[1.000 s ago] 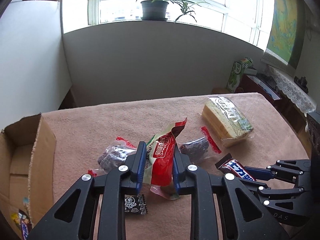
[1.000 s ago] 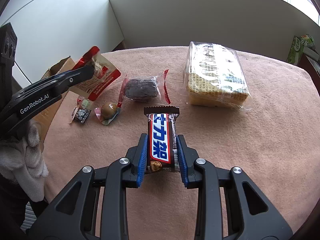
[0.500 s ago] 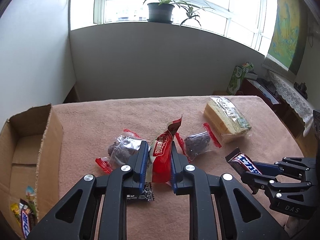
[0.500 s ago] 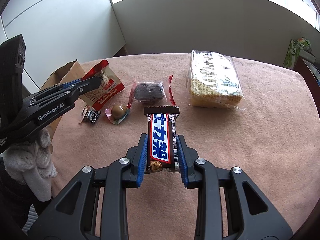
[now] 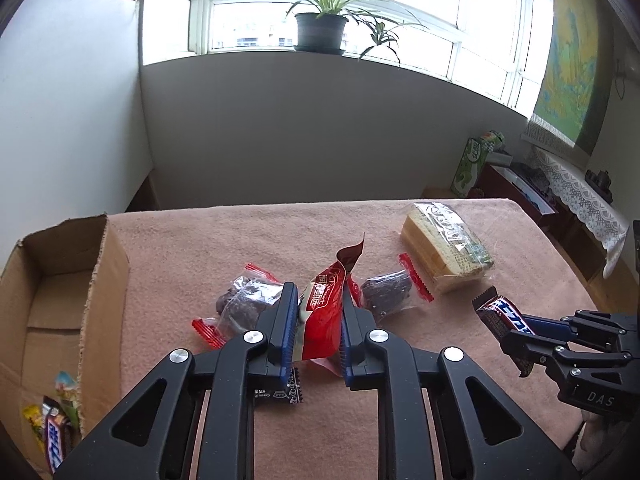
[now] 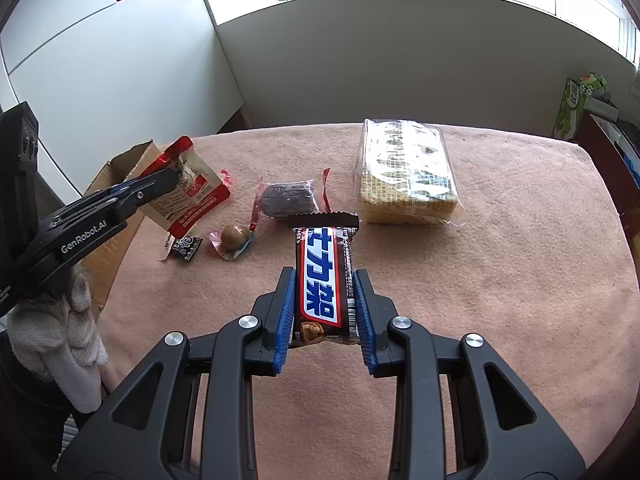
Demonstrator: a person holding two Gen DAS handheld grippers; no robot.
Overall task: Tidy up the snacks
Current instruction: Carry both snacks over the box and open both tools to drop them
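My left gripper [image 5: 318, 300] is shut on a red snack packet [image 5: 324, 312] and holds it above the pink table cloth [image 5: 240, 240]; the packet also shows in the right wrist view [image 6: 188, 196]. My right gripper [image 6: 324, 280] is shut on a brown chocolate bar [image 6: 324, 276] with blue lettering, lifted off the cloth; the bar also shows in the left wrist view [image 5: 500, 316]. An open cardboard box [image 5: 52, 300] at the table's left holds a few snacks [image 5: 54, 436].
On the cloth lie a wafer pack [image 6: 404, 172], two dark cakes in clear wrappers [image 5: 248, 304] [image 5: 386, 290], a round wrapped sweet [image 6: 234, 236] and a small black sachet [image 6: 186, 246]. A cabinet with a green box [image 5: 474, 162] stands at the right.
Both grippers have risen and drawn back with their snacks held. The left view has swung a little left, showing more of the box.
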